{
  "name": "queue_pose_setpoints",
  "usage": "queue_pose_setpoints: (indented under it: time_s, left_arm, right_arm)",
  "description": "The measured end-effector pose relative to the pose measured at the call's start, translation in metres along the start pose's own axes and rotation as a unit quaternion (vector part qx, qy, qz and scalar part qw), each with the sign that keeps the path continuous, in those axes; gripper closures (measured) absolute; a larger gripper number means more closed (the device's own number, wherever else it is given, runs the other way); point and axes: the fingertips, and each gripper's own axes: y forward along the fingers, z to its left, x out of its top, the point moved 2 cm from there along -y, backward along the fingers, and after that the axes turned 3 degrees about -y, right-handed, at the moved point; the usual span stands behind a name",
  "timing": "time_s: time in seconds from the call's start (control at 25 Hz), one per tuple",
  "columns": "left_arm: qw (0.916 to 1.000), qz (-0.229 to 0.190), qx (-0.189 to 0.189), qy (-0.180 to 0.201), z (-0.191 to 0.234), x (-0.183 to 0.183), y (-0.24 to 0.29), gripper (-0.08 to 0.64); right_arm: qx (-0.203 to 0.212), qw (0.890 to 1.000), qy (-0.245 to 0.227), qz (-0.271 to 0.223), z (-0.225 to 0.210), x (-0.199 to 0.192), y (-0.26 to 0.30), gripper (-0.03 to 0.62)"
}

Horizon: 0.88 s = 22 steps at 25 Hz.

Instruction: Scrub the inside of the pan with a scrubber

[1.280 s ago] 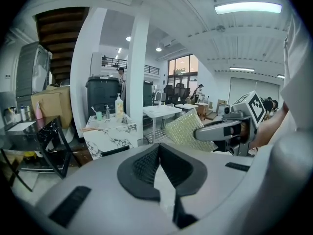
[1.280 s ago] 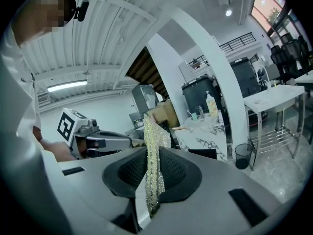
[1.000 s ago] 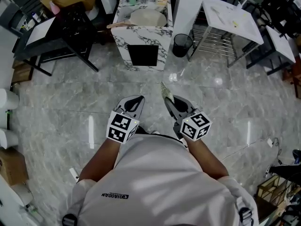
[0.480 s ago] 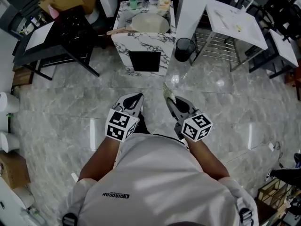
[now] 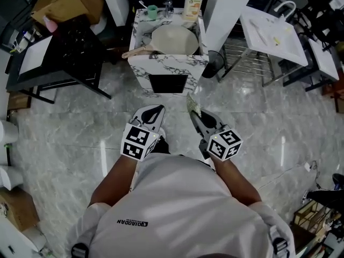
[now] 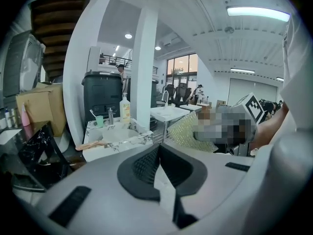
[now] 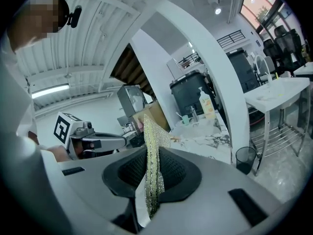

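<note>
- The grey veined marble floor [image 5: 64, 128] fills most of the head view. The person stands on it, well apart from the furniture at the top of the view.
- The person's white shirt [image 5: 177, 208] covers the bottom of that view, with both forearms reaching forward.
- A black-framed table [image 5: 75, 42] stands at the upper left, and a white table on a wire frame [image 5: 271, 31] at the upper right.
- Between them is a white marble-patterned tabletop [image 5: 141, 63] with dark veins, ahead of both claws.
- The round cream-coloured pan [image 5: 173, 40] lies on that tabletop with its open side up. Its wooden handle points towards the tabletop's left edge, and neither claw is near it.
- The left claw [image 5: 156, 110] is held low in front of the person. Its dark ribbed jaws are pressed together with nothing between them.
- The right claw [image 5: 191, 113] is held beside it, the two claws apart. Its jaws pinch the scrubber.
- A round black waste bin [image 5: 213, 63] stands on the floor just beside the tabletop's right side.
- A pale pump bottle with an orange label [image 5: 192, 7] stands behind the pan at the tabletop's back edge.
- The thin, flat, yellow-green mesh scrubber [image 7: 152, 160] stands on edge between the right claw's pads and rises above them.
- A small green cup [image 5: 152, 9] stands left of the bottle.
</note>
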Motion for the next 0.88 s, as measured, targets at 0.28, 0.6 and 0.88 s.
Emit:
queue_pose_setpoints:
  time_s: [0.28,0.6,0.88]
  left_arm:
    - [0.9997,-0.004,-0.021,0.011,0.093,0.033,0.035,0.545]
    - [0.9981,0.003,-0.055,0.026,0.153,0.046,0.071,0.545]
    - [0.9976,0.003,-0.063,0.028,0.18,0.053,0.092,0.545]
  right_arm:
    - [-0.025,1.0,0.001,-0.003,-0.02,0.037,0.087,0.514]
    - [-0.051,0.999,-0.002,-0.004,-0.041,0.064,0.15,0.514]
    - [-0.064,0.998,-0.004,0.003,-0.057,0.076,0.174,0.514]
